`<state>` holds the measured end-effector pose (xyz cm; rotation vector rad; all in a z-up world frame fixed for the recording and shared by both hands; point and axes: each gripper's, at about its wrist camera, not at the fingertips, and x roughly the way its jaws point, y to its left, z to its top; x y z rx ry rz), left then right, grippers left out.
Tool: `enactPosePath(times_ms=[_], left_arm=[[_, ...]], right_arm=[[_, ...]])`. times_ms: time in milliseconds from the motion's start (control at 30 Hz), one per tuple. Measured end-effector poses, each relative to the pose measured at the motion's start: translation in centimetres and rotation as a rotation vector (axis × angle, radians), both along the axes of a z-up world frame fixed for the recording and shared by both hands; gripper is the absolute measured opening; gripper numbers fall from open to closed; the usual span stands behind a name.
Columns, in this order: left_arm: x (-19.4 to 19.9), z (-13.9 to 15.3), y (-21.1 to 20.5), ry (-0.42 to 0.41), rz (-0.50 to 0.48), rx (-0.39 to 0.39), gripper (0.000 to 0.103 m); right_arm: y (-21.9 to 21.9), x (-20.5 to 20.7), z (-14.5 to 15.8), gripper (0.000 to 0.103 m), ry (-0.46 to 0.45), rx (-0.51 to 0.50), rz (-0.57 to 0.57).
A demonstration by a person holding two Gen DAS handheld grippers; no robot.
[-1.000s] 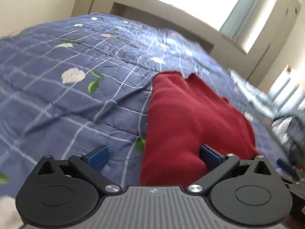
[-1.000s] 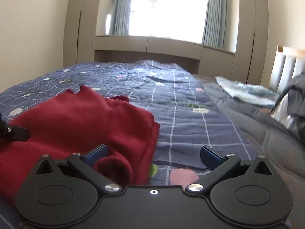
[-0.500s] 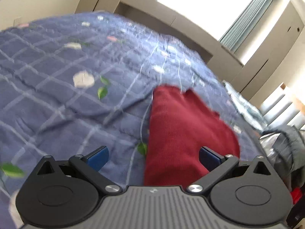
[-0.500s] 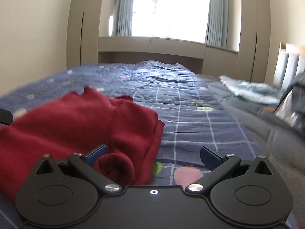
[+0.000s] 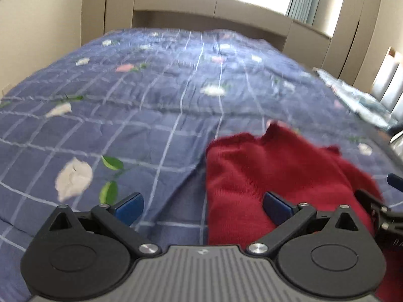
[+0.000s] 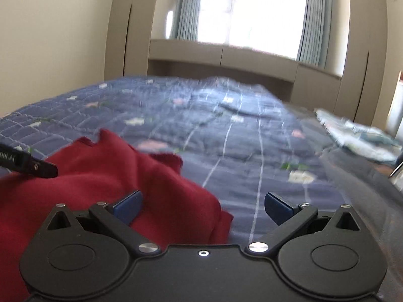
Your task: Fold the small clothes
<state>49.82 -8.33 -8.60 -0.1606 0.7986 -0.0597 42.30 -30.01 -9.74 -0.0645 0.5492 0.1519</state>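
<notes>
A dark red garment (image 5: 272, 173) lies folded on the blue checked quilt (image 5: 151, 115). In the left wrist view it fills the lower right. My left gripper (image 5: 202, 207) is open and empty above its near left edge, with its right fingertip (image 5: 277, 207) over the cloth. In the right wrist view the garment (image 6: 105, 176) lies at the lower left. My right gripper (image 6: 202, 207) is open and empty over its near right edge, with its left fingertip (image 6: 127, 205) over the cloth. Part of the left gripper (image 6: 27, 163) shows at the left edge.
The quilt (image 6: 252, 138) stretches far ahead to a beige window bench (image 6: 226, 60). A light blue folded cloth (image 6: 360, 136) lies at the bed's far right. Tall beige cabinets stand on both sides of the window.
Both grippers have pulled back and risen from the garment. The left view has swung to face up the bed. Both stay open.
</notes>
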Motion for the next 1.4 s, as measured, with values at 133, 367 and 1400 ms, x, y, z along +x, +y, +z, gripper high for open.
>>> enactPosePath(times_ms=[133,367,1400], left_arm=[[-0.6,-1.1,0.8,-0.055,-0.002,-0.047,0.103],[-3.2,0.7,1.8,-0.095,0.047,-0.071,0.103],[-12.4,-1.6,3.3,-0.170,0.051,-0.249,0.103]], right_arm=[[-1.4,0.2,-0.5,0.102,0.035,0.072,-0.065],[-1.8,-4.1,1.4,0.102,-0.046,0.152,-0.115],[0.0,-13.4,-0.6,0.103,0.072,0.292,-0.060]])
